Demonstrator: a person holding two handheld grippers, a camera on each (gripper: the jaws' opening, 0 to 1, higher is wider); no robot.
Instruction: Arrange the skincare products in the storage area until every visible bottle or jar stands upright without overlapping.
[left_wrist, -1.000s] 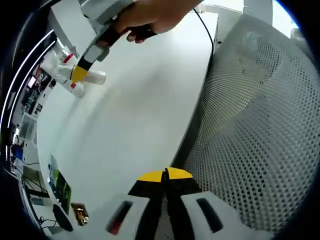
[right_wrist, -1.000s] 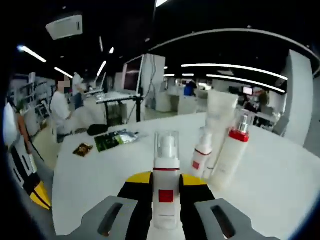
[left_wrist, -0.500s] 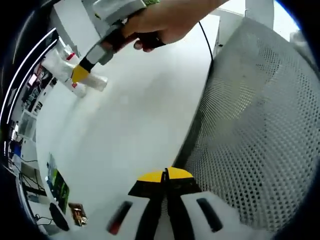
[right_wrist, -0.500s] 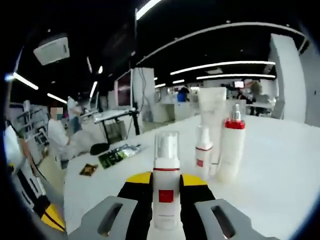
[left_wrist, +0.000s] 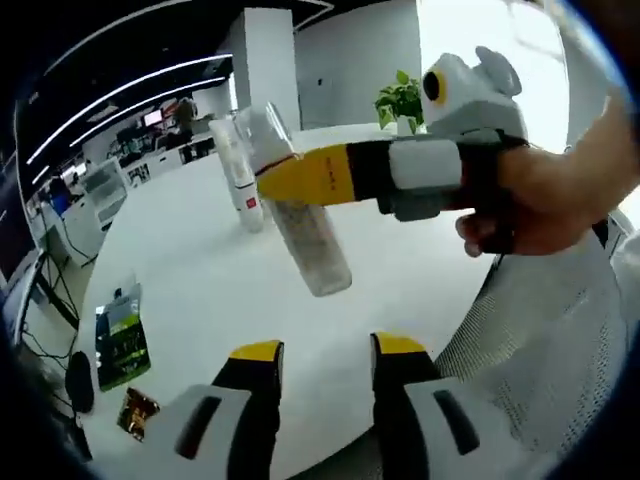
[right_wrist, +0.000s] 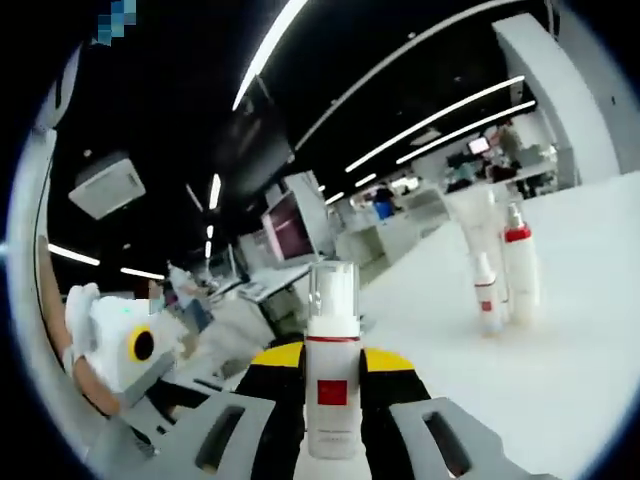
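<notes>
White tabletop (left_wrist: 200, 280) carries two bottles (right_wrist: 505, 275) and a tube (right_wrist: 470, 215) standing upright in a close group, well in from the near edge. The right gripper (right_wrist: 333, 365) clamps a pump bottle (right_wrist: 332, 370) between its jaws, lifted and tilted above the tabletop. The left gripper (left_wrist: 320, 352) hangs over the near edge, jaws apart and holding nothing.

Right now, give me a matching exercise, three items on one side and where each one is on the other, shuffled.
Items:
1. pump bottle
2. red-capped spray bottle
3. green packet

Places:
A. lying flat on the white table
B. clamped in the right gripper
C. standing upright beside the white tube

Pairs: 1-B, 2-C, 3-A
</notes>
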